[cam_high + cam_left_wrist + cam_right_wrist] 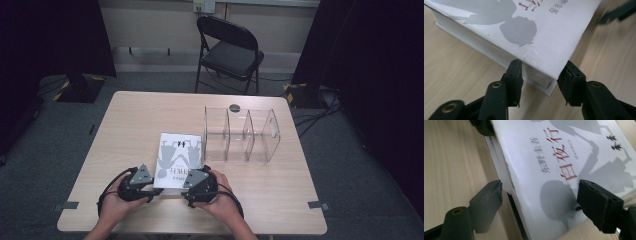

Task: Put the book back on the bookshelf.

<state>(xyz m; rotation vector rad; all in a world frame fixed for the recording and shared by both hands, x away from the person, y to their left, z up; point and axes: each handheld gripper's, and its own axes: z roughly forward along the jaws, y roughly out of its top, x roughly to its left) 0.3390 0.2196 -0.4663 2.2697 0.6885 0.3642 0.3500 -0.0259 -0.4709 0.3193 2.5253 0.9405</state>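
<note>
A white book with grey figures and red characters on its cover lies flat near the front of the wooden table. My left gripper is at its near left corner. In the left gripper view the two black jaws straddle that corner of the book, one pad against the page edge and one against the adjoining edge. My right gripper is at the near right corner. Its jaws stand wide around the book, the left one just off the side and the right one over the cover.
A clear plastic rack with upright dividers stands just beyond the book to the right. A small dark disc lies behind it. A black folding chair stands past the table's far edge. Bare tabletop lies at the left.
</note>
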